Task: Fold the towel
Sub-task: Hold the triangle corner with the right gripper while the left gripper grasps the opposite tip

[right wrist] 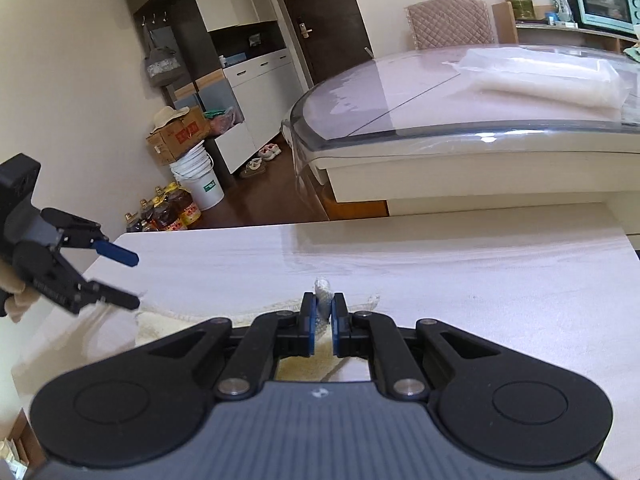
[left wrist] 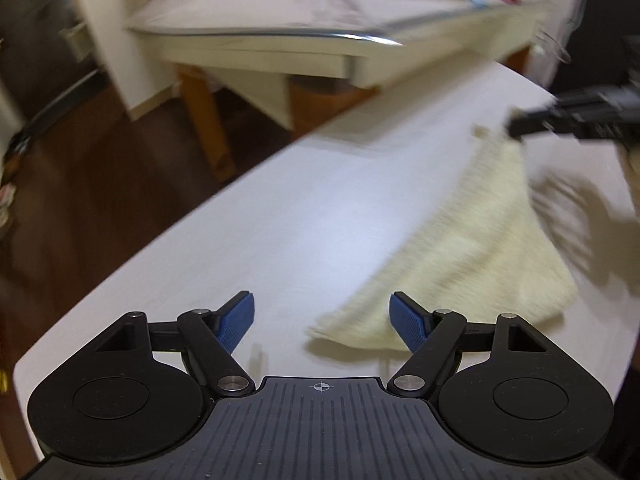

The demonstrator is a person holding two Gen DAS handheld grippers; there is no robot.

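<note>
A cream towel (left wrist: 472,248) lies on the white table (left wrist: 280,208), stretched from near my left gripper up to the right. My left gripper (left wrist: 322,318) is open and empty, just above the table, with the towel's near corner by its right finger. My right gripper (right wrist: 323,312) is shut on a far corner of the towel (right wrist: 322,292), which bunches between its blue pads. It shows in the left wrist view (left wrist: 520,126) at the towel's far end. The left gripper also shows open in the right wrist view (right wrist: 134,278).
A second table with a glass top (right wrist: 460,120) stands just beyond the white table, with a clear plastic bag (right wrist: 540,76) on it. The white table's left edge drops to dark wood floor (left wrist: 80,184). Buckets, boxes and oil bottles (right wrist: 176,208) stand by the wall.
</note>
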